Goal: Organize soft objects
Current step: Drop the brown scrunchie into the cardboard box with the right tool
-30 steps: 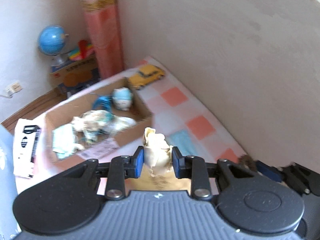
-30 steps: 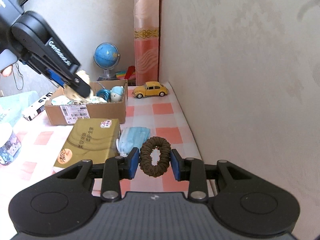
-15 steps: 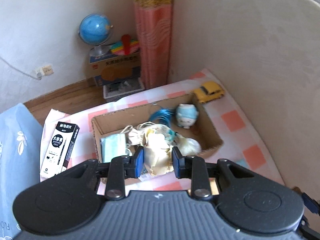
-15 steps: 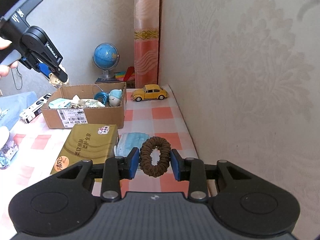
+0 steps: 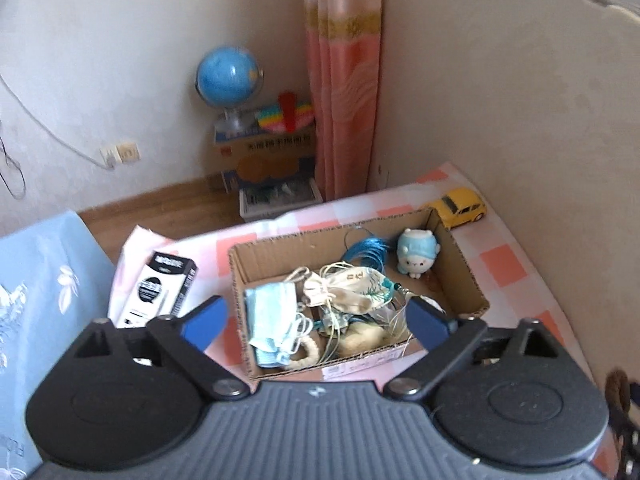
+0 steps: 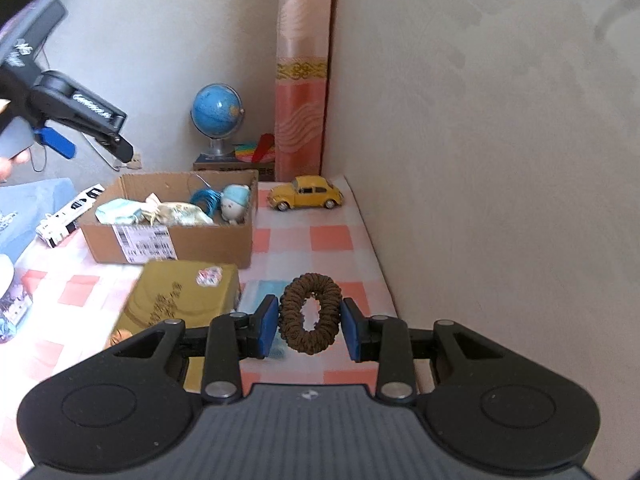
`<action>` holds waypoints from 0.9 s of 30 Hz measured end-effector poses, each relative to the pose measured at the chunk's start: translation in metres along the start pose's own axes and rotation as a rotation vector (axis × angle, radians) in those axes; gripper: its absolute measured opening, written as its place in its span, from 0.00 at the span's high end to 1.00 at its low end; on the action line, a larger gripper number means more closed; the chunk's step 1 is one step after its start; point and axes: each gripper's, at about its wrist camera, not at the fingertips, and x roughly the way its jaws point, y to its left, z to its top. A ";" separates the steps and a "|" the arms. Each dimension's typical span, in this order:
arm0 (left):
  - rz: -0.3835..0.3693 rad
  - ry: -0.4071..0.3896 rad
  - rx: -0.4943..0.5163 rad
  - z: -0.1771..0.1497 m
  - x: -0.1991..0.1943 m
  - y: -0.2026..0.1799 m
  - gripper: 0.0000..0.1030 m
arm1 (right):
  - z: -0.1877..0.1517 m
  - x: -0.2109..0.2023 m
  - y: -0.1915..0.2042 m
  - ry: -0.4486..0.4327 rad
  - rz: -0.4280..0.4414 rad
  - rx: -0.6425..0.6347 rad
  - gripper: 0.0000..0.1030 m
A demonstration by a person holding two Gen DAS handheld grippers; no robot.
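Observation:
My left gripper (image 5: 316, 322) hovers over the cardboard box (image 5: 460, 264); its jaws are opening, wide apart, with nothing pressed between them. Below them a cream drawstring pouch (image 5: 352, 292) lies in the box beside a blue face mask (image 5: 268, 312), a coil of blue wire (image 5: 366, 250) and a small blue plush (image 5: 416, 252). My right gripper (image 6: 308, 326) is shut on a brown scrunchie (image 6: 310, 312), held above the checked cloth. The right wrist view also shows the left gripper (image 6: 92, 148) above the box (image 6: 208, 244), which holds the pouch (image 6: 176, 212).
A yellow toy car (image 6: 306, 198) stands by the wall beyond the box. A gold carton (image 6: 180, 300) lies in front of the box, with another blue mask (image 6: 256, 300) beside it. A black-and-white carton (image 5: 160, 296) lies left of the box. The wall runs close along the right.
The left gripper carried the cream pouch leftward over the box, then opened; the pouch now lies inside the box. The right gripper still holds the scrunchie in about the same place.

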 end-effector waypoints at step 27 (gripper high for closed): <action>0.040 -0.024 -0.043 -0.152 -0.075 0.004 0.02 | 0.155 0.149 0.074 0.058 0.286 -0.123 0.53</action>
